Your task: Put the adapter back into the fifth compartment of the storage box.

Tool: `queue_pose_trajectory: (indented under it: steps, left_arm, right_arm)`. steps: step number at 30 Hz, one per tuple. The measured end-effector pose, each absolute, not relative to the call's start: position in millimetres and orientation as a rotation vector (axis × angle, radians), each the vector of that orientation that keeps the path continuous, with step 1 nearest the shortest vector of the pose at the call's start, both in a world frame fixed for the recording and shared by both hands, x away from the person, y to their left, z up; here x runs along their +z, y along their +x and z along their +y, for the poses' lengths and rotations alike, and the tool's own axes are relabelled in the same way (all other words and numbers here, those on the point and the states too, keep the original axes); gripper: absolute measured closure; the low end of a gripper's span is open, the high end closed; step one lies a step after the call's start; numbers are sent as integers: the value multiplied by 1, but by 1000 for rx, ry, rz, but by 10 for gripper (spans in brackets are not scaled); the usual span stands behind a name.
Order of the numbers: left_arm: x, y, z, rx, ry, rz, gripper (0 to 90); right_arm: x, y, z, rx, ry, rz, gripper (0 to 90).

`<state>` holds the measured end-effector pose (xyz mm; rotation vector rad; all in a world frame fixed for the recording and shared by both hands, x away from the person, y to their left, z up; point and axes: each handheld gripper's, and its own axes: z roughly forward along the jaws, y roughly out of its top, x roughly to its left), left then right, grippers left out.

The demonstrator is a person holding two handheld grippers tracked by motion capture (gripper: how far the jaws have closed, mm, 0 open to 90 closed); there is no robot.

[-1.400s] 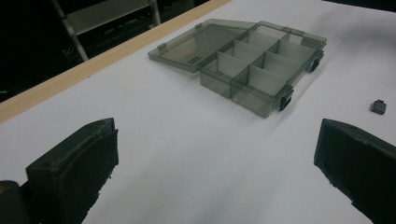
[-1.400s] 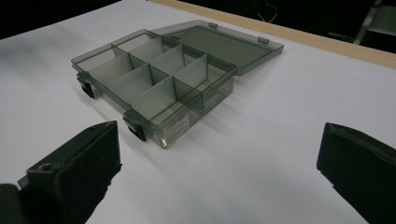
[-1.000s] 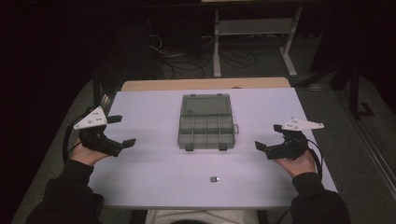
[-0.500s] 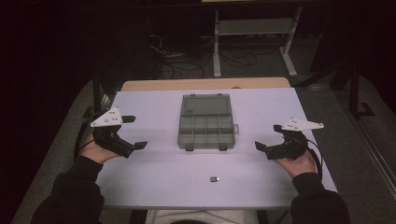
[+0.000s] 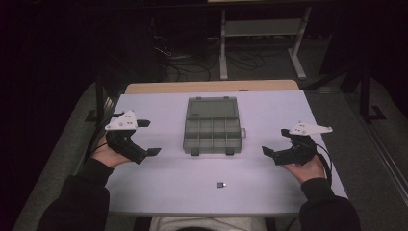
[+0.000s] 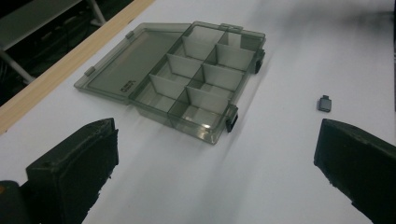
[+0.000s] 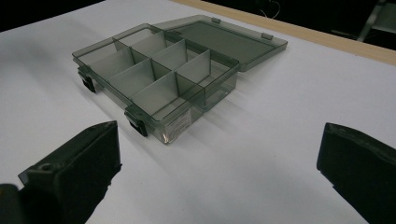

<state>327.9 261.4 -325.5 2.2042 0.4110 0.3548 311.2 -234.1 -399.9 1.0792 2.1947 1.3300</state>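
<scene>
A person is holding the left hand-held gripper [image 5: 144,138] and the right hand-held gripper [image 5: 277,144] low over a white counter [image 5: 168,178], and both are standing released, their black jaws spread wide with nothing between them. Between the two tools, ahead of each one's jaws, a smoky translucent compartment organiser box [image 5: 211,133] is lying open, its lid [image 5: 212,107] folded flat toward the counter's far edge so that the divided cells are facing up, which looks like a layout meant for dropping small parts in from above. In the left gripper view the box [image 6: 187,84] is sitting ahead and slightly left of the jaws, its two dark latches turned toward the tool, and its cells are appearing empty. A small dark part [image 6: 325,103], perhaps a tiny adapter or plug, is lying flat on the counter just ahead of that tool's right-side jaw, well apart from the box; from above the same part [image 5: 221,184] is resting nearer the person than either tool. In the right gripper view the box [image 7: 159,79] is lying ahead and to the left of the jaws. With both tools open and symmetric, the person is probably readying a pick of the small part for one of the cells.
</scene>
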Motion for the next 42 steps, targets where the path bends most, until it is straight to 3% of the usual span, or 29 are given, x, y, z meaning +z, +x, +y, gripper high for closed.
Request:
queue_pose_trajectory:
  steps: [42]
  left_arm:
    - [-348, 332, 191, 194, 2314, 232, 0]
  right_arm:
    - [-400, 311, -234, 1335, 1070, 2210, 0]
